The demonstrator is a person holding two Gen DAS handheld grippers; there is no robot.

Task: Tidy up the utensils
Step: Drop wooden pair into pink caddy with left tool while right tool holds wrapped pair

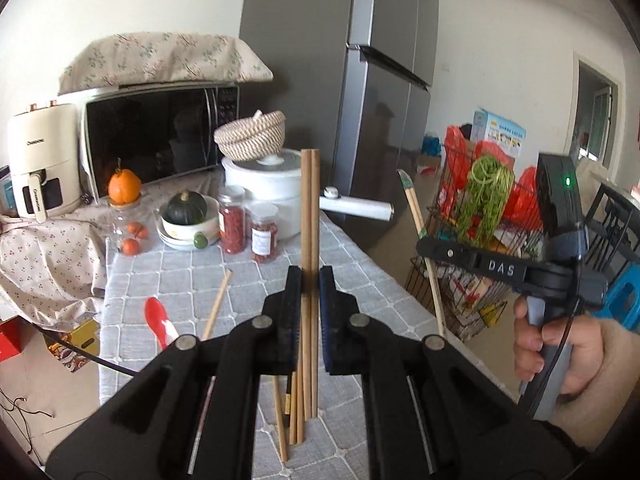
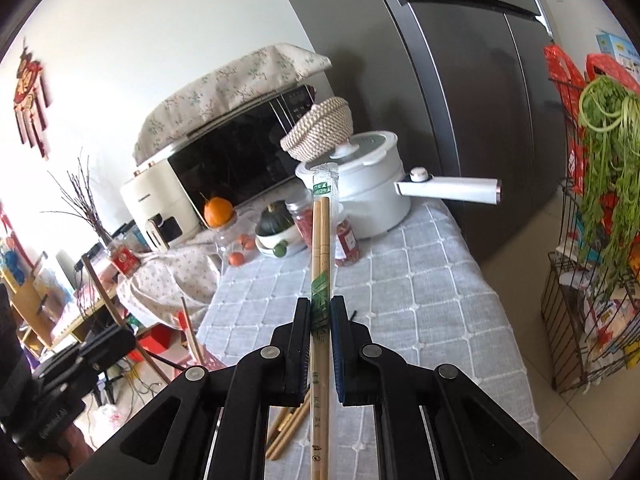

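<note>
Claws both loaded above my table (image 1: 380, 292).
Left claw (image 1: 310, 286) clamps bare chopsticks (image 1: 309, 208); right claw (image 2: 320, 314) clamps wrapped chopsticks (image 2: 321, 248).

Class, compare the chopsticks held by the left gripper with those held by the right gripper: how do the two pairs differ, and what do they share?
The left gripper holds bare chopsticks, a plain darker brown. The right gripper holds wrapped chopsticks, paler, inside a clear sleeve with green print. The wrapped pair carries small printed marks near its lower end; the bare pair shows none. Both are wooden pairs, clamped side by side between the fingers, pointing away from the cameras above the grey tablecloth.
</note>
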